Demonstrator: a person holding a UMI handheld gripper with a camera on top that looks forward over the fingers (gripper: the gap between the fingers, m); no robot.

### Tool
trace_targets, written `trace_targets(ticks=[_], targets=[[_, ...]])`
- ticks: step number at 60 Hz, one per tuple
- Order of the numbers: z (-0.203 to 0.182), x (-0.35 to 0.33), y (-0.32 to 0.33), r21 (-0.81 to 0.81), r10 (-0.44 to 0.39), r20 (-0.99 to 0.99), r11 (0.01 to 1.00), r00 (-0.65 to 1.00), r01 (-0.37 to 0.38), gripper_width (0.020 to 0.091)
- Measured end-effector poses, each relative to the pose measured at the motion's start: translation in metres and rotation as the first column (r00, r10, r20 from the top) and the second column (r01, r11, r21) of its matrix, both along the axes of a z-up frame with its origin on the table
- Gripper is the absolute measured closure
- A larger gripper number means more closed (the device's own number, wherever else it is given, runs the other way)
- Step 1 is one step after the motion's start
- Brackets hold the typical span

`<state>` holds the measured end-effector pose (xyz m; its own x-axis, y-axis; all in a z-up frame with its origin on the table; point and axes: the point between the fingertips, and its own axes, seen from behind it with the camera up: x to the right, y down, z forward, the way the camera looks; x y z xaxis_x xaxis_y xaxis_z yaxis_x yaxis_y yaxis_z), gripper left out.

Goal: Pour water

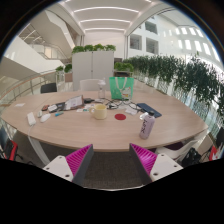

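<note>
Gripper point(112, 160) held above the near edge of a large oval wooden desk point(70, 130), released: 2 fingers spread wide apart, pink pads point(76, 159) facing inward, nothing between them, only the desk's near edge and a gap of floor below.

On the desk, right of middle and toward the near edge: a light-coloured bottle point(147, 125), upright, well beyond the right finger, untouched. Whether holding water: cannot tell.
Just left of the bottle, closer to the middle of the desk: a small flat red disc point(120, 116), maybe a lid.
Near the middle: a pale cup point(99, 111), upright, well apart from the bottle.
Toward the far edge: a green see-through container point(121, 88), upright, tallest thing on the desk.
Right of it, near the far right edge: a dark flat item point(148, 109), like a tablet or folder.
Left half of the desk: papers and boxes point(62, 104) scattered, too small to identify.

Behind the desk: a white cabinet point(93, 66) topped with plants. Row of green plants point(180, 72) along the right side, big windows beyond. Strip lights on the ceiling.
</note>
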<state>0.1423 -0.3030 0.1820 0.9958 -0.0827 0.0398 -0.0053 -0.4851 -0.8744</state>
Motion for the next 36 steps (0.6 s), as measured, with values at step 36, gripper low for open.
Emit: trace_targets(ticks=[36], targets=[[-0.118,0.239,0.277,0.367,-0.056,-0.085,0.926,0.995,0.084,0.0367]])
